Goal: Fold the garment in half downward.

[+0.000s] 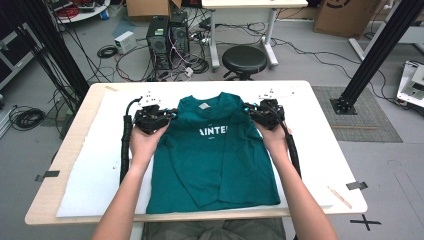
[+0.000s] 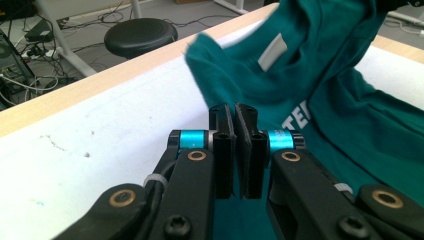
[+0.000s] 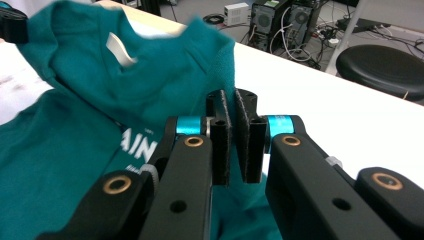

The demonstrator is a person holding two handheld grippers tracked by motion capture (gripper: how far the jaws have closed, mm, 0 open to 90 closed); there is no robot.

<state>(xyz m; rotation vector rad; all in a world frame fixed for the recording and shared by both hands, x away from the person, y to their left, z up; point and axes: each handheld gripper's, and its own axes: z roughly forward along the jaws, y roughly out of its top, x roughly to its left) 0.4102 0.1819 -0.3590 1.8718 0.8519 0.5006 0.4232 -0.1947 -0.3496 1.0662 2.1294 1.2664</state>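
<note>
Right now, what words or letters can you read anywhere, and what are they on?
"AINTE": white letters on the teal T-shirt, cut off by folds.
Smaller print under those letters: too small to read.
Neck tag: blank or too blurred to read.

A table (image 1: 320, 120) with a pale wooden top carries a white sheet (image 1: 95, 165) over most of its surface, the wood bare along the 9 o'clock edge. On the sheet, at the centre, lies a green T-shirt (image 1: 215, 170). A thin wooden stick (image 1: 339, 196) lies near the 4 o'clock corner.
</note>
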